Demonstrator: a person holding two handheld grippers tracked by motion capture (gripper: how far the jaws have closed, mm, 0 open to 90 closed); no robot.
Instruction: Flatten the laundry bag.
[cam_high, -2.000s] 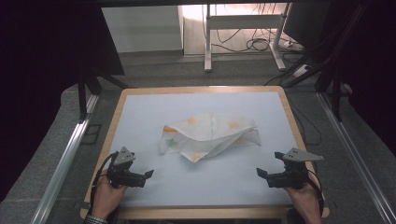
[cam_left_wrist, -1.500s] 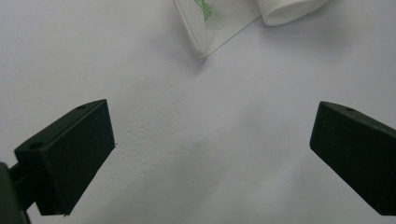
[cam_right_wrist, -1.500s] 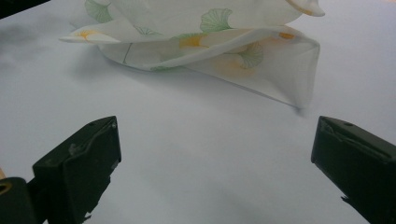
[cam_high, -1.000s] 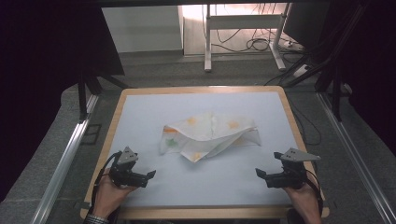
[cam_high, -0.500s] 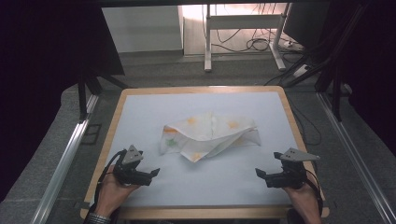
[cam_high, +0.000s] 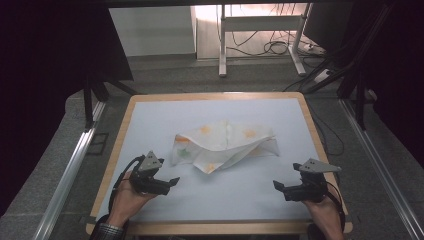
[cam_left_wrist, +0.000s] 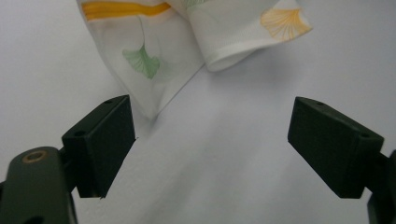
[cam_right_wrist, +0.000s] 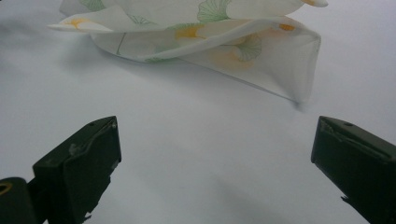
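Cloth (cam_high: 225, 145), a thin white one printed with green and orange ginkgo leaves, lies crumpled and half folded over itself at the middle of the pale table (cam_high: 150, 125), touched by neither tool. What has changed over the last couple of seconds is on the person's left: the left gripper (cam_high: 172, 181) has crept forward and inward from the near edge, so its tips now sit near the cloth's lower-left corner (cam_left_wrist: 147, 109), and its jaws have just been narrowing a little, though they stand well apart with nothing between them. From its own camera that corner seems to lie just past the left jaw, perhaps a touch off the centre line; the angle makes that hard to judge. The right gripper (cam_high: 276, 186) has kept its place near the front right edge, jaws spread wide and empty, well apart from the cloth's right-hand fold (cam_right_wrist: 299, 70). To my eye the left hand is opening an approach for a corner pinch, while the right waits its turn.
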